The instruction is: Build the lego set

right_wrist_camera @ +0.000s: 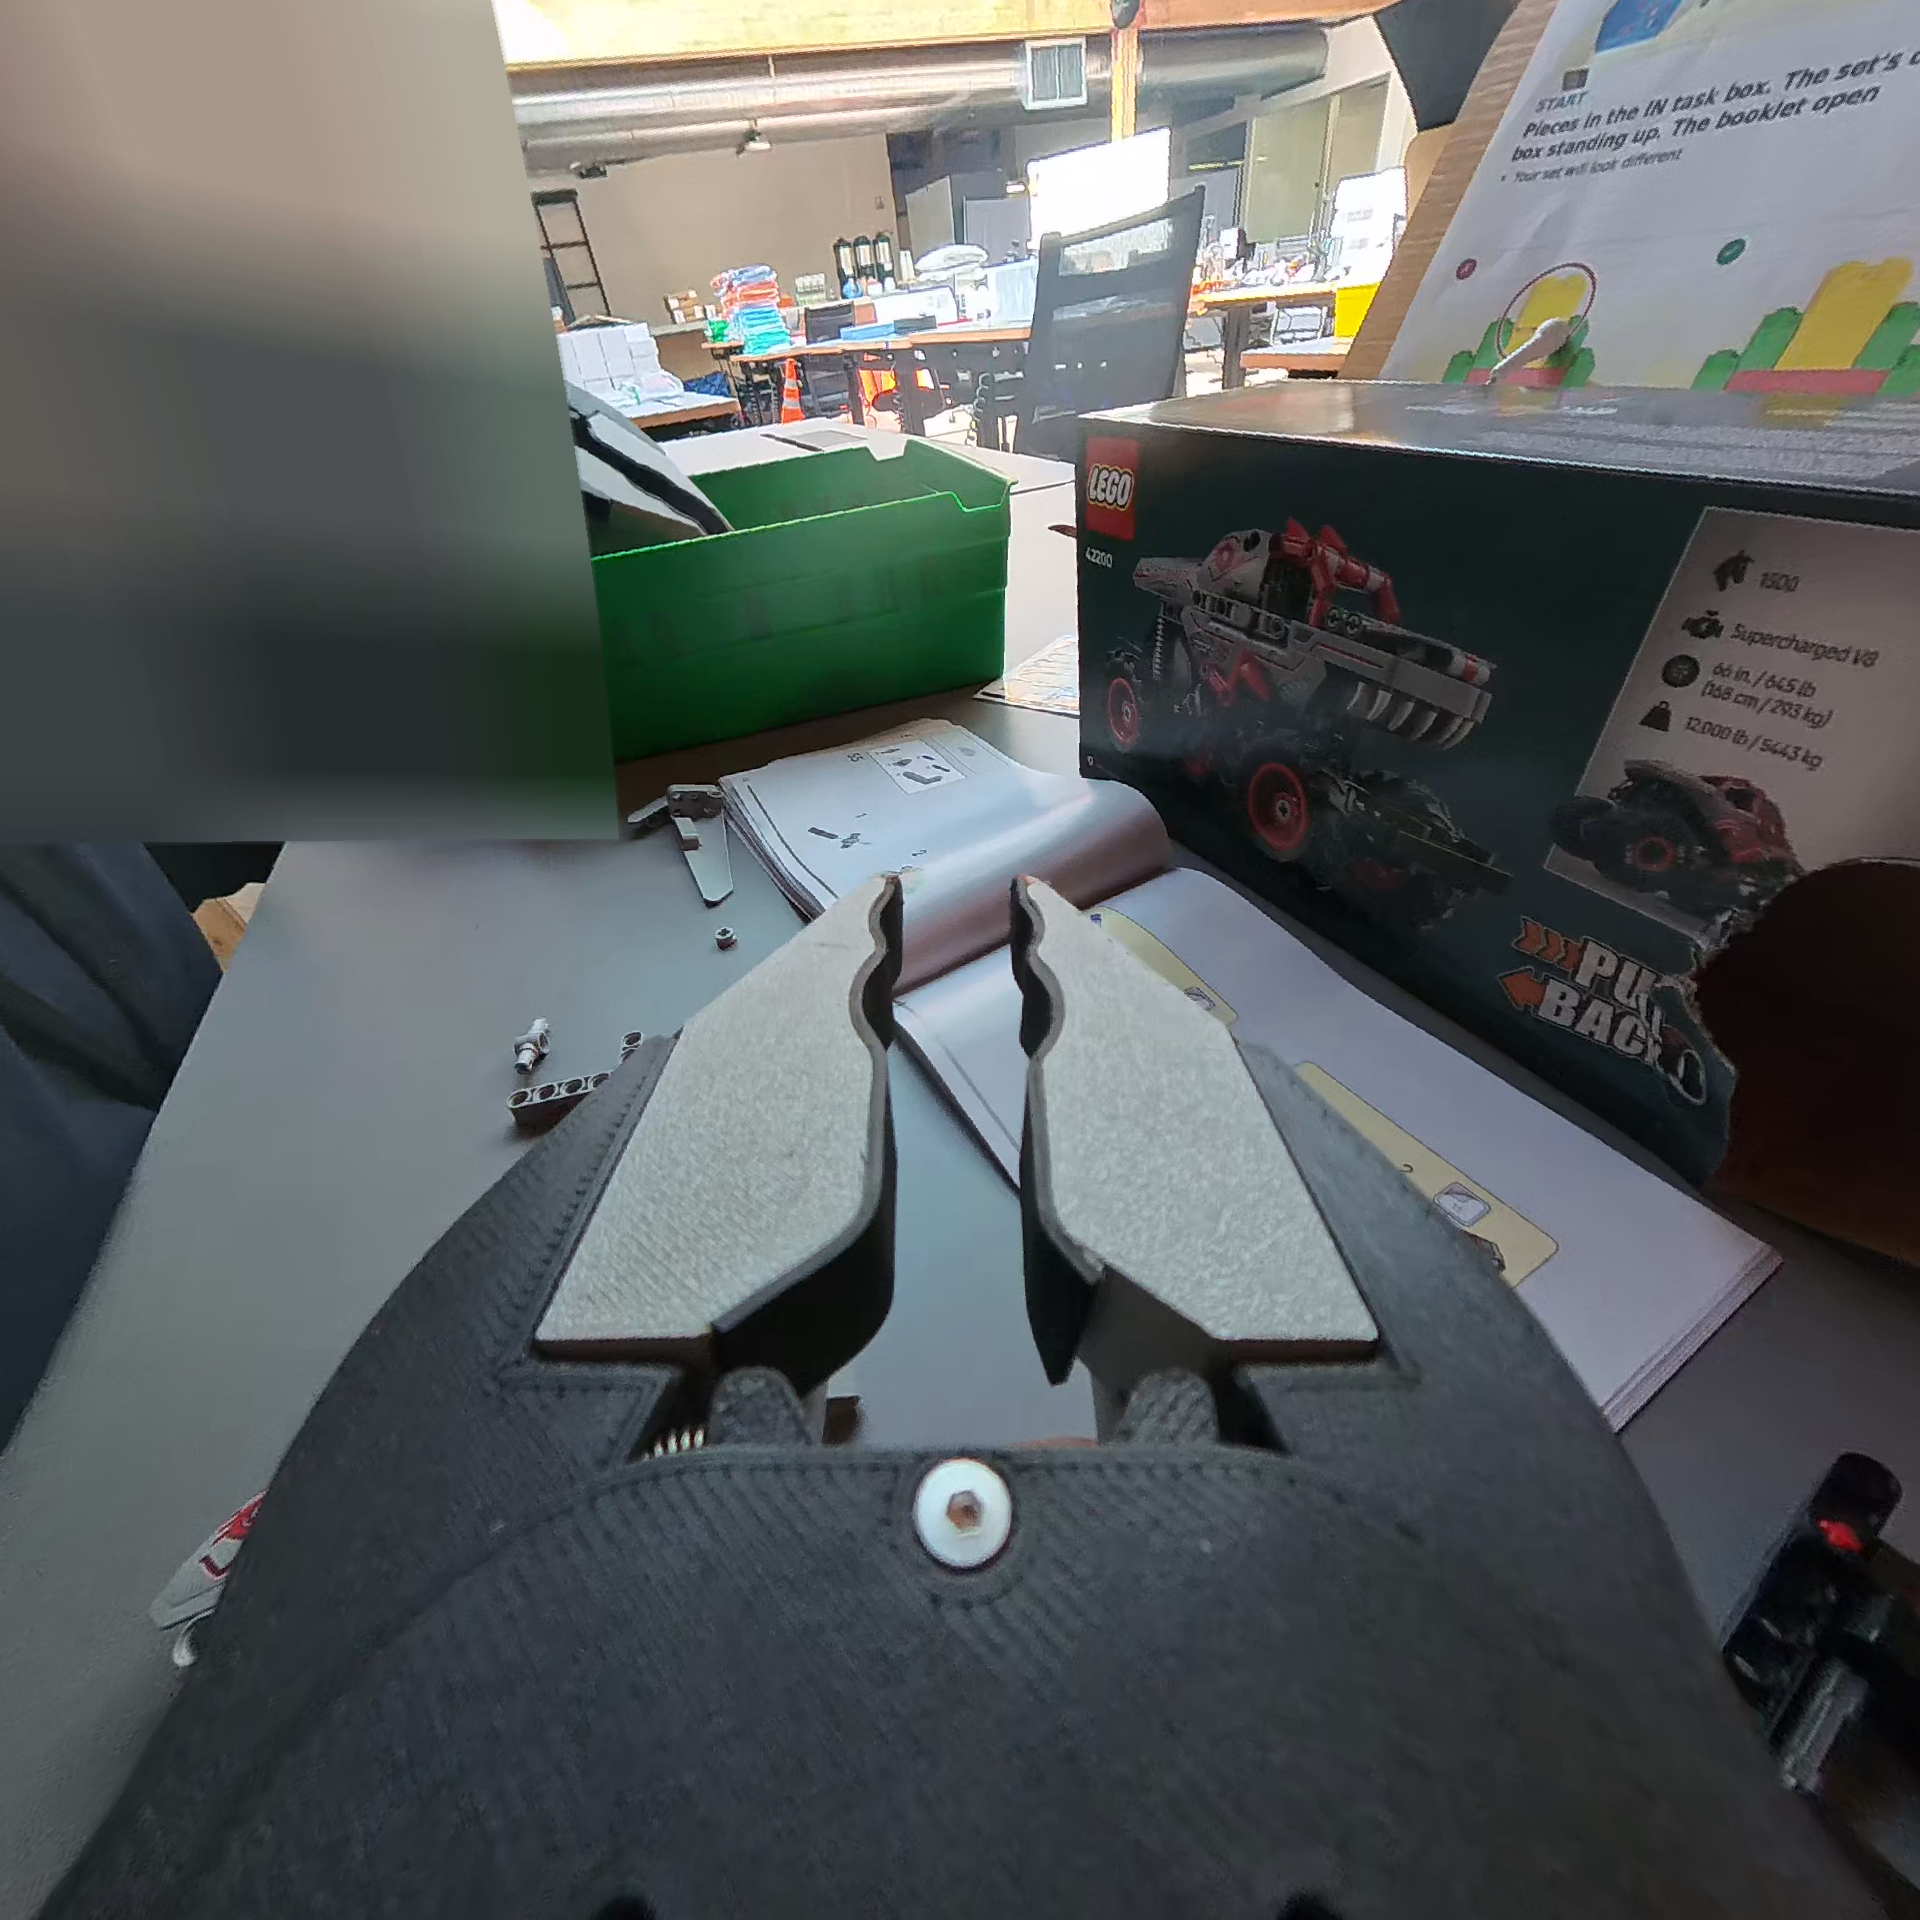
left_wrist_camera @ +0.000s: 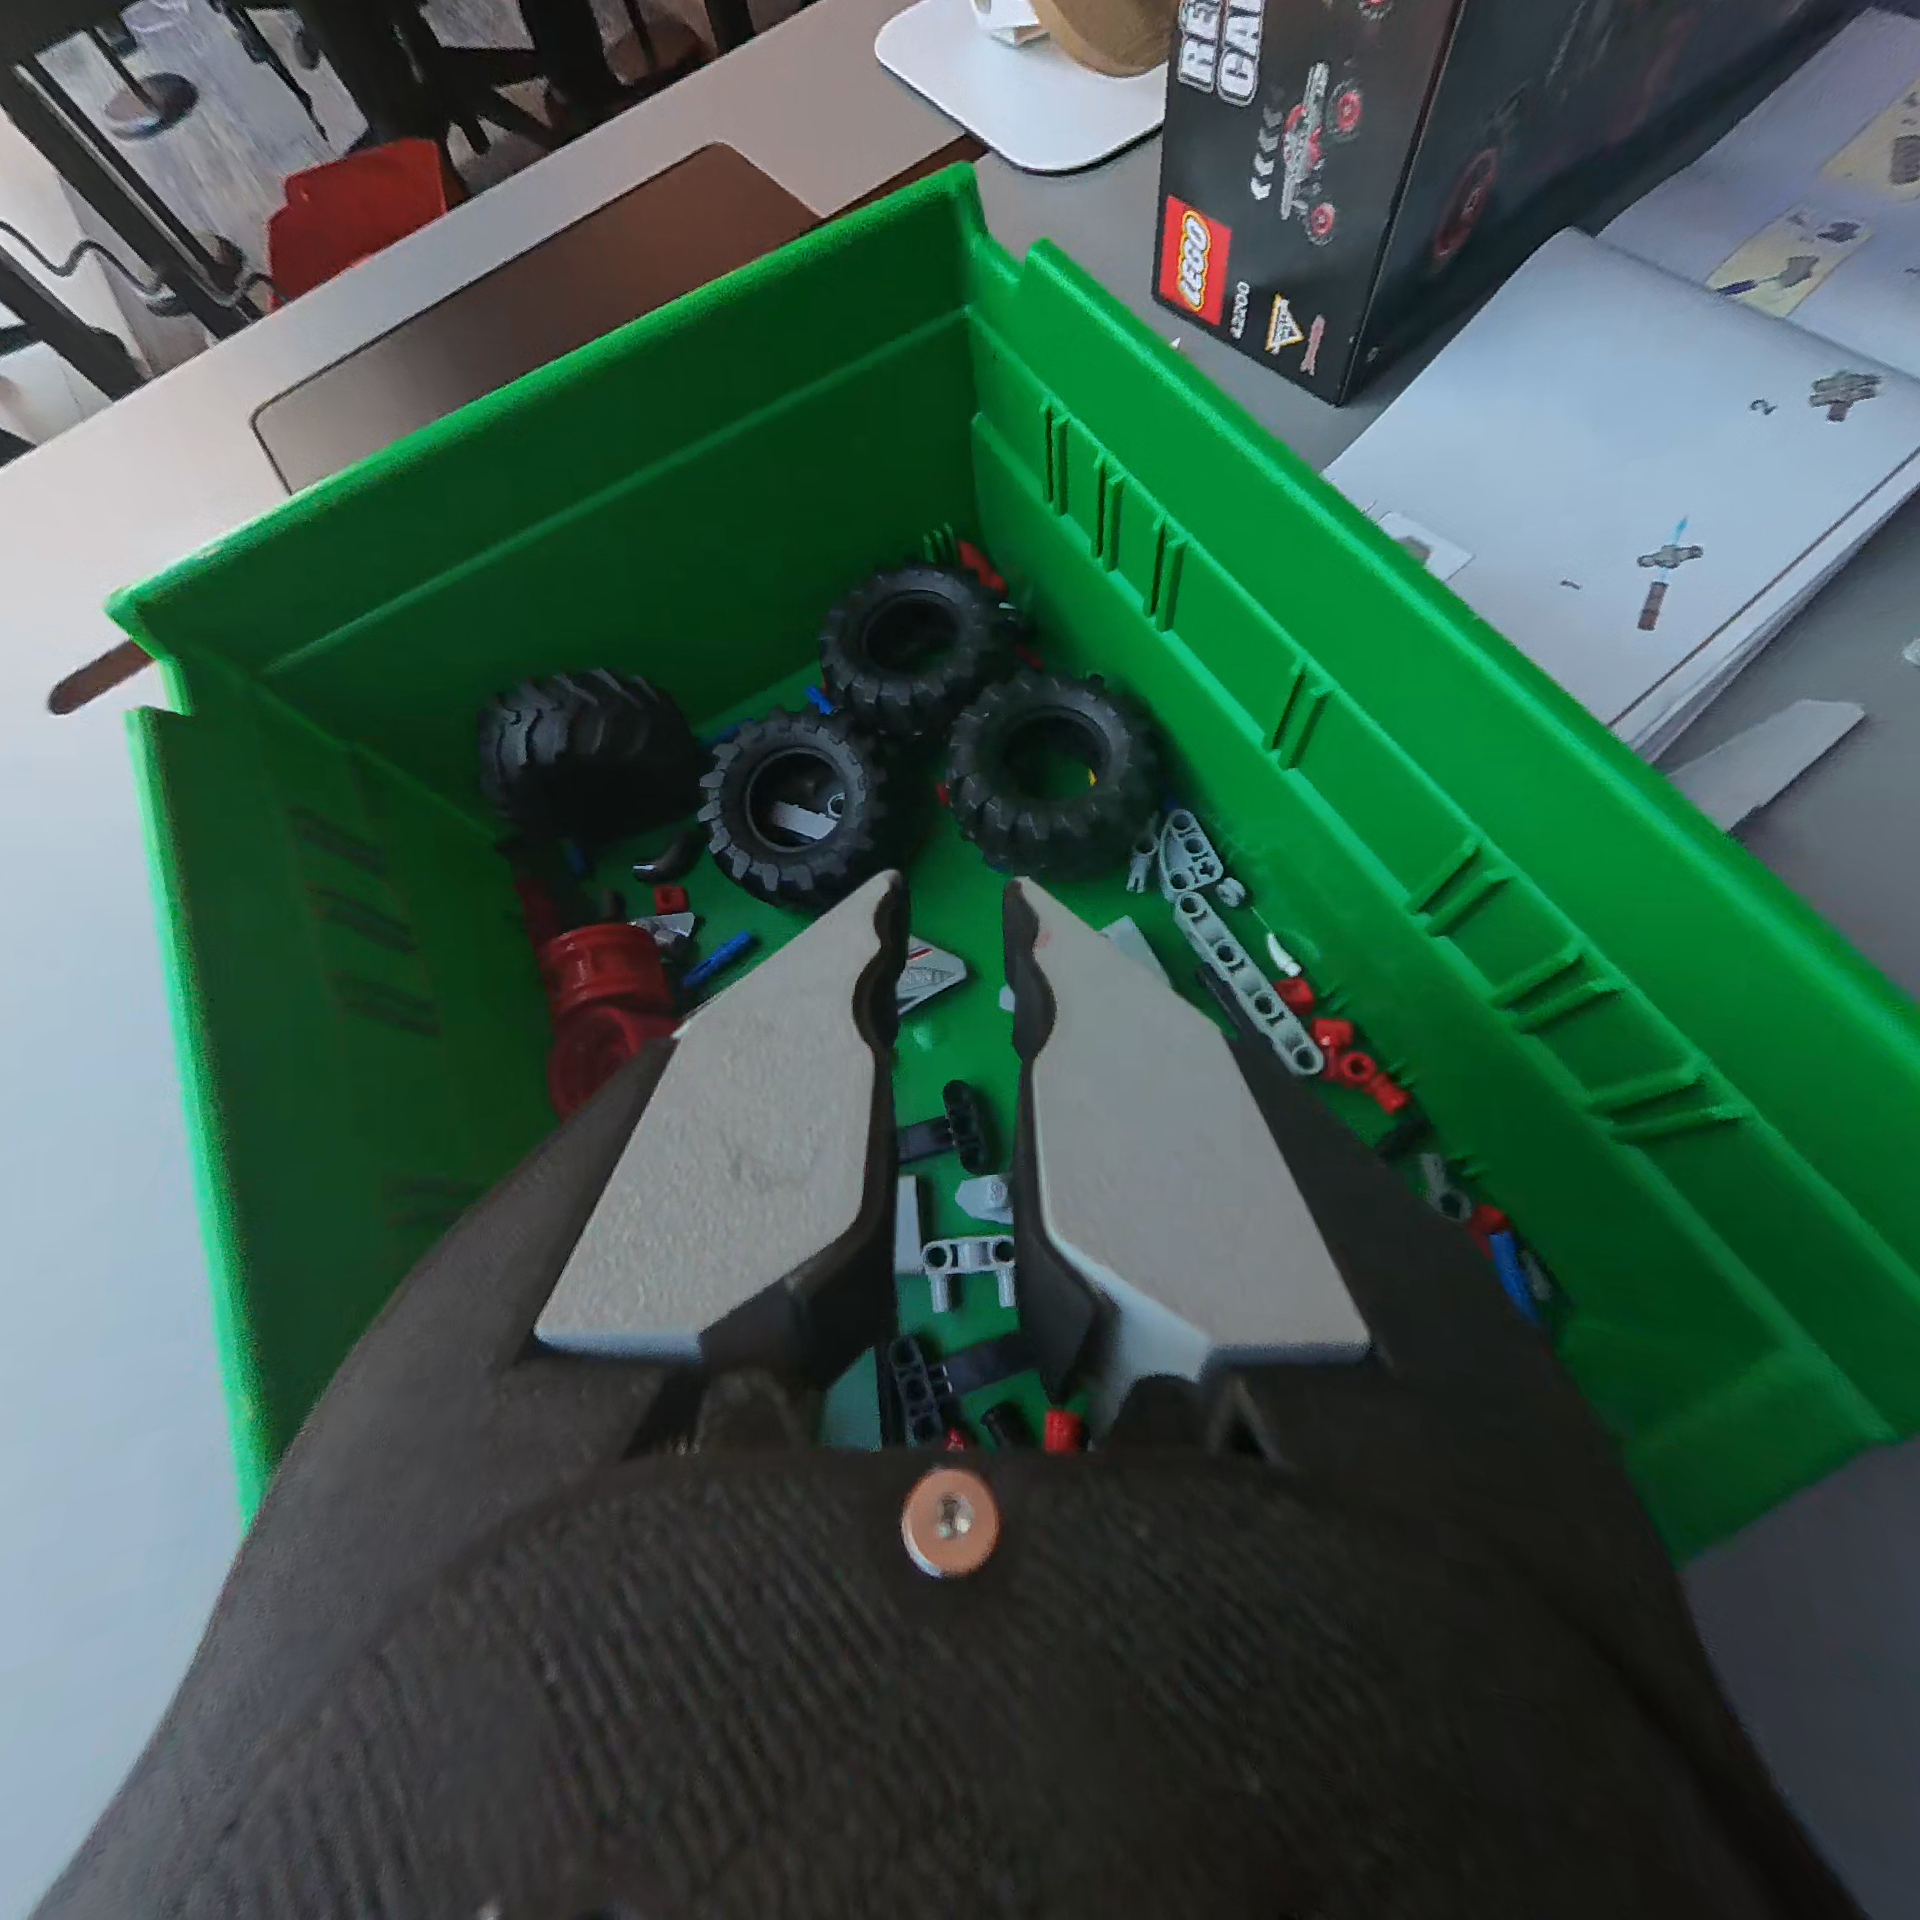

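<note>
My left gripper (left_wrist_camera: 954,902) is open and empty, hovering over the green bin (left_wrist_camera: 644,416) that holds the loose pieces. In the bin lie several black tyres (left_wrist_camera: 1049,769), a red wheel hub (left_wrist_camera: 608,982), grey beams (left_wrist_camera: 1231,961) and small red, blue and black pins. My right gripper (right_wrist_camera: 956,902) is open and empty, low over the dark table above the open instruction booklet (right_wrist_camera: 1195,997). A grey beam (right_wrist_camera: 556,1091) and a small grey connector (right_wrist_camera: 532,1042) lie on the table to its left. A dark part-built assembly (right_wrist_camera: 1829,1642) sits at the lower right.
The set's black box (right_wrist_camera: 1455,665) stands behind the booklet and also shows in the left wrist view (left_wrist_camera: 1320,187). The green bin (right_wrist_camera: 800,613) stands at the back left. A flat grey piece (right_wrist_camera: 701,831) lies by the booklet. A printed card (right_wrist_camera: 1683,208) leans behind the box. The left gripper's tips are roughly 40 centimeters from the right gripper's. The red wheel hub (left_wrist_camera: 608,982) is about 9 centimeters from my left fingertips. Measured from the fingertips, the dark part-built assembly (right_wrist_camera: 1829,1642) is 15 centimeters or so from the right gripper and 55 centimeters from the left.
</note>
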{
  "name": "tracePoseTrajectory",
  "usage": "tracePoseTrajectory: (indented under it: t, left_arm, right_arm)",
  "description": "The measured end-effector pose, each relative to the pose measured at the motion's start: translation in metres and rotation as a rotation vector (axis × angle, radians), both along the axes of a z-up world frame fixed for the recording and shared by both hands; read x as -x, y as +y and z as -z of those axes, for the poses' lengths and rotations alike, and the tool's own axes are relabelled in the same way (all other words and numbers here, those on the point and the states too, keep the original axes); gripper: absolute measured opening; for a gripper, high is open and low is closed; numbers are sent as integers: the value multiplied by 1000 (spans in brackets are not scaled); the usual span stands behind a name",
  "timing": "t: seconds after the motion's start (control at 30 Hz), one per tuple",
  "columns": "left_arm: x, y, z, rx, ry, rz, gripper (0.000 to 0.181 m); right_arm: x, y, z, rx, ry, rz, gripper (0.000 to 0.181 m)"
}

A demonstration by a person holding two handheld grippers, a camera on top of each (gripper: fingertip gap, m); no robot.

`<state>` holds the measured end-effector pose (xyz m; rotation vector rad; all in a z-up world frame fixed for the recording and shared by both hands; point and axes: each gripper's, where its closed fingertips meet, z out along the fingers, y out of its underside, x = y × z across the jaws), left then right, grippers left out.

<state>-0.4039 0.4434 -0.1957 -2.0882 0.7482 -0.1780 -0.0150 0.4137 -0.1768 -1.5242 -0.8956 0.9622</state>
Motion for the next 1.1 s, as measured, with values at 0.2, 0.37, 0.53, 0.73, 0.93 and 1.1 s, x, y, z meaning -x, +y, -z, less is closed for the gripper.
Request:
tracePoseTrajectory:
  t: [0.2, 0.37, 0.53, 0.73, 0.93, 1.1]
  left_arm:
    - [9, 2, -3, -42, -2, -36, 16]
    - [15, 4, -9, -81, 1, -73, 16]
    - [15, 3, -9, -72, -22, -71, 16]
    - [15, 0, -9, -75, -13, -66, 18]
    - [15, 0, -12, -91, -25, -67, 18]
    - [14, -1, -12, -107, 0, -64, 17]
  right_arm:
    - [-2, 2, -1, -2, 4, 11, 16]
    - [0, 0, -1, -10, -3, 8, 17]
    - [0, -1, -2, -20, -7, 9, 16]
    - [-1, 2, 0, -18, -13, 24, 16]
    - [-2, 3, -2, -26, -13, 34, 16]
    - [-2, 3, -1, -23, -15, 34, 16]
